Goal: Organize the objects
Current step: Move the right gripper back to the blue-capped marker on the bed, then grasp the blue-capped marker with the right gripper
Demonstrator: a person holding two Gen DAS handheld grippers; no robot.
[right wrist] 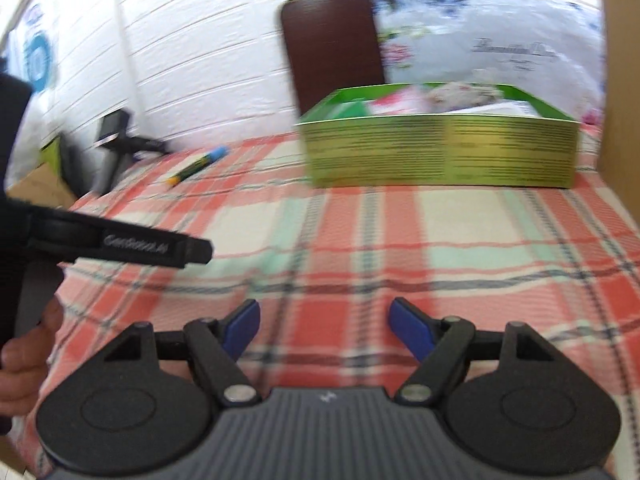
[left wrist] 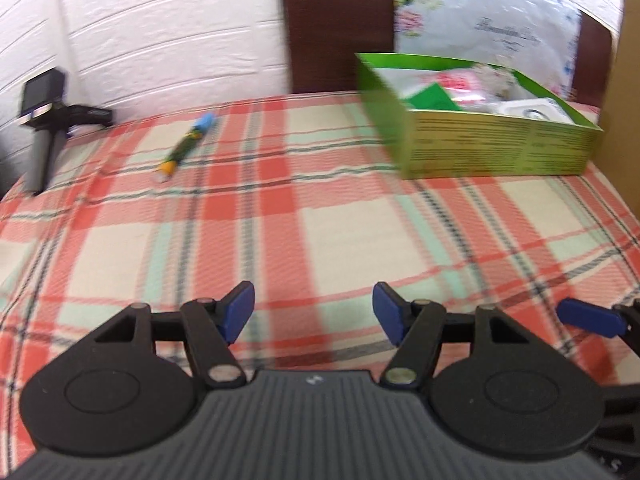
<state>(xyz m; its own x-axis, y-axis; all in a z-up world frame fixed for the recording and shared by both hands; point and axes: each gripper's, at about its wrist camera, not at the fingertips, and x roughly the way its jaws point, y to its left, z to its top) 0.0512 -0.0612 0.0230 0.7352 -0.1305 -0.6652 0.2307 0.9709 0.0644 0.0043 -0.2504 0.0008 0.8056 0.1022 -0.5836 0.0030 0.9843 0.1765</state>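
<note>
Pen and box on the plaid bed

Slim green pen with a blue cap and yellow tip lies flat and diagonal, well apart from the open green cardboard box, which sits upright at the far right, stuffed with papers and packets.

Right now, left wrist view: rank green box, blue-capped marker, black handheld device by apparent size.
1. green box, clearly largest.
2. black handheld device.
3. blue-capped marker, thinnest.
Device and marker look similar in length, and both lie far from the camera, so that order is unsure.
</note>
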